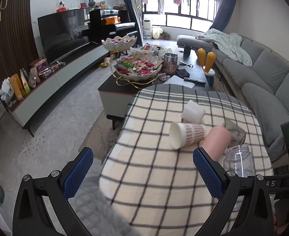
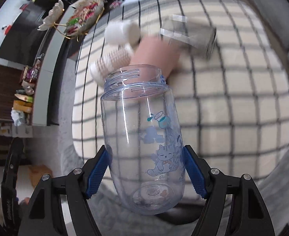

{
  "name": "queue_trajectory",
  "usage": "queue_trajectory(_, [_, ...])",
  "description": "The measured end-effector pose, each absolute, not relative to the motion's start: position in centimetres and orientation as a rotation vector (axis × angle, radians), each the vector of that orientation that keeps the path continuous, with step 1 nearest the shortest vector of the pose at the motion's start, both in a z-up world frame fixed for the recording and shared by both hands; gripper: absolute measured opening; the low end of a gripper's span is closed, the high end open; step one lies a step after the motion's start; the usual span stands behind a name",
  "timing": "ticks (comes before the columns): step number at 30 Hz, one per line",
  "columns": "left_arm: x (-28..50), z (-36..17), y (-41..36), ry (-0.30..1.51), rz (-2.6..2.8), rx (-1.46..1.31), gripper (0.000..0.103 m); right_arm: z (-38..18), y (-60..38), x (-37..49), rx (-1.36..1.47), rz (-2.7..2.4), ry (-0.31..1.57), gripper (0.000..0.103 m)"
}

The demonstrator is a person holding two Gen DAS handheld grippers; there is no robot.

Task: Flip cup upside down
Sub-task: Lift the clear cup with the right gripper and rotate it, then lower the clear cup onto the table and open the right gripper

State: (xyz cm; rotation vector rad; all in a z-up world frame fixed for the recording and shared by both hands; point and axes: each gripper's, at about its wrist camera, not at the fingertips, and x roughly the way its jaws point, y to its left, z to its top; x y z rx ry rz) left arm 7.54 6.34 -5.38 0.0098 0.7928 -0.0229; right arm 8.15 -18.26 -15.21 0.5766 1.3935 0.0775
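Right gripper (image 2: 146, 169) jaws clamp clear blue-tinted plastic cup with cat print (image 2: 142, 137), mouth toward 12 o'clock, above checked cloth (image 2: 232, 108). Left gripper (image 1: 142, 171) jaws wide apart, empty; cup at 3 o'clock.

A home living room: grey sofa (image 1: 262, 72), television (image 1: 63, 33), piano (image 1: 113, 21), snack-laden coffee table (image 1: 113, 96)

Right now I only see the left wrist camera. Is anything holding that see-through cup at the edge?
Observer: Yes. The right hand-held gripper is shut on the clear cup, gripping its lower half.
Operator: Is there a picture on it?
Observer: A blue cartoon cat is printed on its side.
Operator: Which way is its opening pointing?
Observer: Away from the camera, toward the pink cup lying on the checked cloth.
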Motion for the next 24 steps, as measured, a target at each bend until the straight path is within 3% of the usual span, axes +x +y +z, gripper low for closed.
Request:
queue_trajectory(9, [7.4, -8.2, 10.9, 0.84, 0.013, -0.028, 0.103, -19.3, -13.4, 8.6, 0.621, 0.095, 1.465, 0.075])
queue_trajectory(24, [8.5, -10.3, 10.8, 0.878, -0.017, -0.011, 0.103, -22.7, -12.2, 10.2, 0.629, 0.089, 1.537, 0.079])
